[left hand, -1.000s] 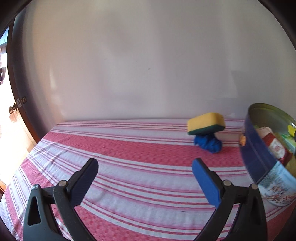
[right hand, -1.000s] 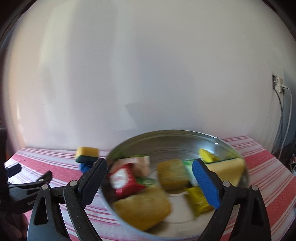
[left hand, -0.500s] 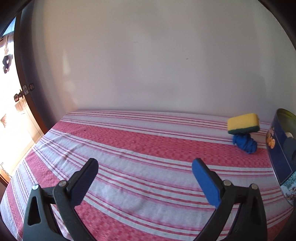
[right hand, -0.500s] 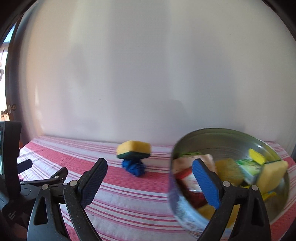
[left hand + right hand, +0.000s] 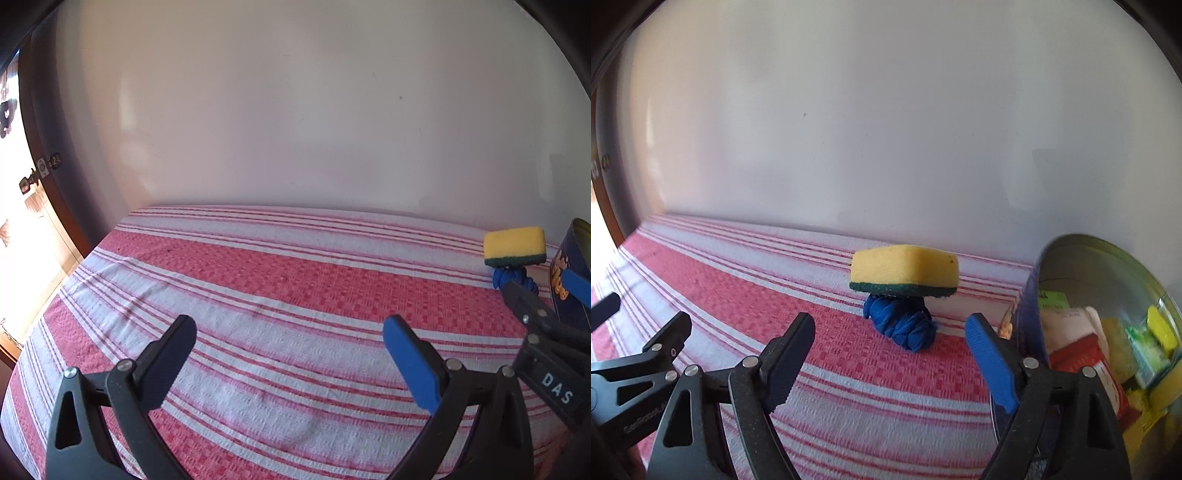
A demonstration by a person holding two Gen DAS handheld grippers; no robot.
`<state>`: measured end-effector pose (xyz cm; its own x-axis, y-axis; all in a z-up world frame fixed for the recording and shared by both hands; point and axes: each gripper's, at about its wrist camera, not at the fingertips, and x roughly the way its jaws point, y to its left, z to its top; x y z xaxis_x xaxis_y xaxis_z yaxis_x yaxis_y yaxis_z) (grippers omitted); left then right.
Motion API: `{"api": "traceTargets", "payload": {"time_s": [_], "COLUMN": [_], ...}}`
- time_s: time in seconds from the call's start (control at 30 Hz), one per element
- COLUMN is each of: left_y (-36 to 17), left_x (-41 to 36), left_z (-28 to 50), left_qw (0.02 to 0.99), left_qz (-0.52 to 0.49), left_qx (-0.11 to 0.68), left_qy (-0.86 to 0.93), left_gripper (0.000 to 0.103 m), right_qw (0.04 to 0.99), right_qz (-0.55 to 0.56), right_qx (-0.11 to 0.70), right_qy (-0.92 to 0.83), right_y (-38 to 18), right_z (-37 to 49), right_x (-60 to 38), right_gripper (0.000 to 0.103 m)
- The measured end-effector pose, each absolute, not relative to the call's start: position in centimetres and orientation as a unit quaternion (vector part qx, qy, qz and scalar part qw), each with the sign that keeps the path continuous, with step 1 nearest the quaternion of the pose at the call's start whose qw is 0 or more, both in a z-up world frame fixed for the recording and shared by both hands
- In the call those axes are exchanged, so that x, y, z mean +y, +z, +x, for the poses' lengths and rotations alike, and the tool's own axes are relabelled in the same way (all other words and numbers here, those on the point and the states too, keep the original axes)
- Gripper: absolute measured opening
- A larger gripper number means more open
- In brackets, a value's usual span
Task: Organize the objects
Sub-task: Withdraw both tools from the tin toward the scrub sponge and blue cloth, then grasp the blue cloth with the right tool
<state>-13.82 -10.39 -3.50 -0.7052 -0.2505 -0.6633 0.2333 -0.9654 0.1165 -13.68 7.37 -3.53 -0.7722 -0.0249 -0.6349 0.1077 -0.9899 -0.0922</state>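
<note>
A yellow sponge with a green scouring base rests on top of a knotted blue cloth on the red-and-white striped tablecloth. My right gripper points at them from just in front; its jaws are closing, with nothing between them. A round blue tin holding several packets and sponges stands to the right. In the left wrist view the sponge and cloth sit far right, beside the tin. My left gripper is open over bare tablecloth.
A pale wall runs close behind the table. A dark door frame and bright doorway lie at the left. My right gripper's fingers enter the left wrist view from the right. The left gripper's fingers show at the lower left of the right wrist view.
The right gripper swung left, from over the tin to in front of the sponge and cloth, with its jaws slightly narrower. The left gripper shifted left, so sponge and tin slid to its view's right edge.
</note>
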Motion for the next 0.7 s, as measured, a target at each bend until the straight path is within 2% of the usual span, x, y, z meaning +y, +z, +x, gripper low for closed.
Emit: {"api": "traceTargets", "payload": {"time_s": [0.33,0.47,0.5,0.63,0.7], "left_y": [-3.5,-3.4,-3.5,-3.7,-3.7], "left_x": [-10.3,-10.4,-10.6,-10.8,-10.7], "left_z": [-13.5,-13.6,-13.6,-13.8,-13.8], "left_qw": [0.129,0.128,0.127,0.127,0.127], "left_qz": [0.361,0.361,0.362,0.367,0.368], "left_qx": [-0.01,-0.006,-0.004,0.001,0.0], "left_qy": [-0.924,-0.924,-0.923,-0.922,-0.921], "left_gripper": [0.102,0.102,0.102,0.102,0.102], "right_qw": [-0.017,0.022,0.026,0.053,0.058], "right_qz": [0.374,0.397,0.403,0.411,0.407], "right_qx": [0.133,0.139,0.134,0.104,0.112], "right_qy": [-0.918,-0.907,-0.905,-0.904,-0.904], "right_y": [-4.8,-5.5,-5.7,-5.9,-6.0], "right_z": [-16.5,-17.5,-17.7,-17.8,-17.5], "right_x": [6.0,5.3,5.2,5.6,5.4], "right_gripper": [0.087,0.084,0.08,0.052,0.05]}}
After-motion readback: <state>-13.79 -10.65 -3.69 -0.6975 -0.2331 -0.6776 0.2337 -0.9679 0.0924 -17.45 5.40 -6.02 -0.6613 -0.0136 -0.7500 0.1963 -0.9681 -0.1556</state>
